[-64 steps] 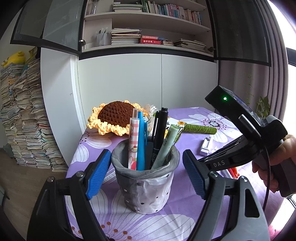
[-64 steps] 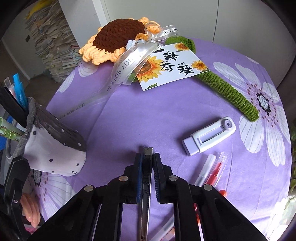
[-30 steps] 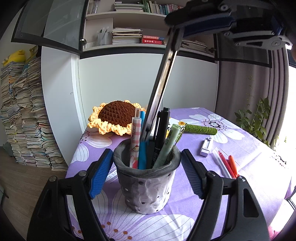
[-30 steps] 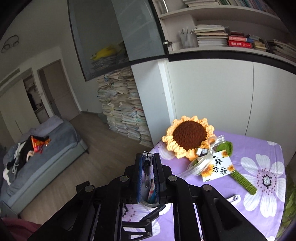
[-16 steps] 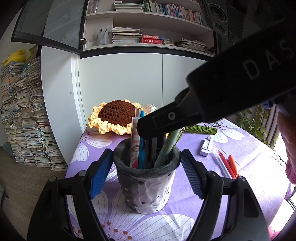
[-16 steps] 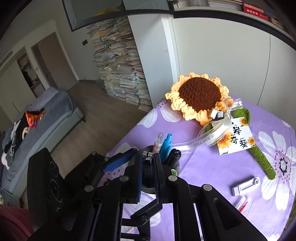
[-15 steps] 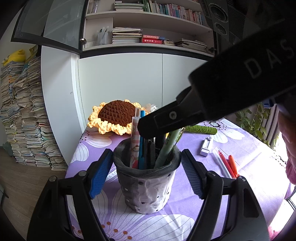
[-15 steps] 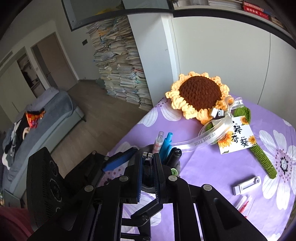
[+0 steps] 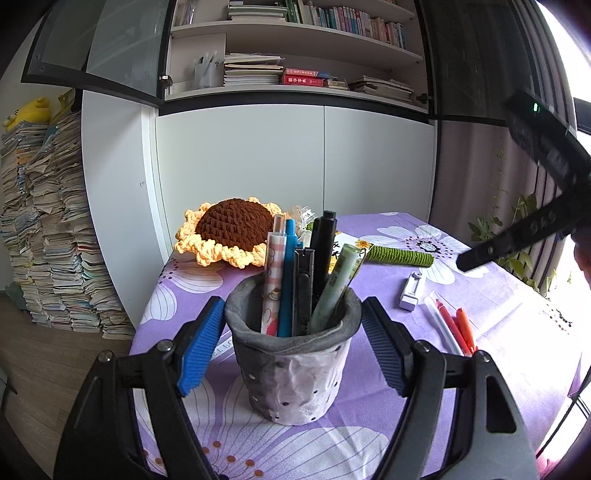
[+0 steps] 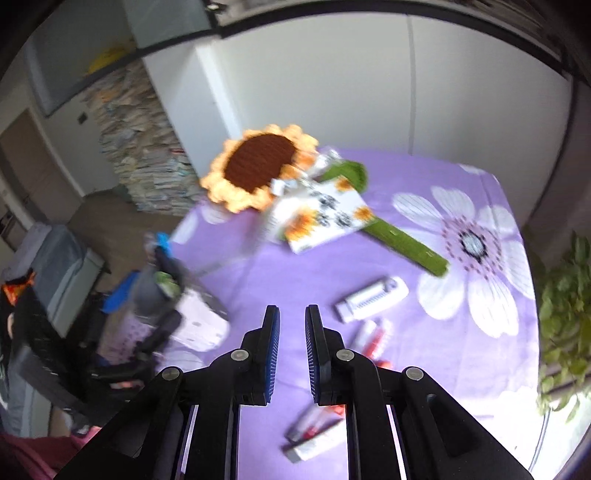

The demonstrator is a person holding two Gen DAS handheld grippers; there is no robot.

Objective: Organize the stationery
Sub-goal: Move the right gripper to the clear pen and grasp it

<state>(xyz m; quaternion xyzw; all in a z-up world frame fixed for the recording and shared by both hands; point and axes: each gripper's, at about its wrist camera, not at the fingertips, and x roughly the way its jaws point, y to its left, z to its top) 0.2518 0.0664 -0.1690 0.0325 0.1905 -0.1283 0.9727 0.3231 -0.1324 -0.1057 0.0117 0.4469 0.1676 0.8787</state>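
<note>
The left hand-held gripper (image 9: 291,347) clamps the pen cup (image 9: 293,365) (five pens inside); the right hand-held gripper (image 10: 292,325) hangs empty, jaws slightly parted, above the worktop (image 10: 424,369).

A crocheted sunflower with a brown centre and yellow petals (image 9: 231,232) is laid on the purple flowered tablecloth (image 9: 491,295), near white cabinet doors (image 9: 284,162). A white card printed with sunflowers (image 10: 321,216) is seen beside its green knitted stem (image 10: 402,240). Tall stacks of papers (image 9: 48,229) are piled on the wooden floor (image 9: 44,354). Books (image 9: 351,27) are kept on open shelves above.
</note>
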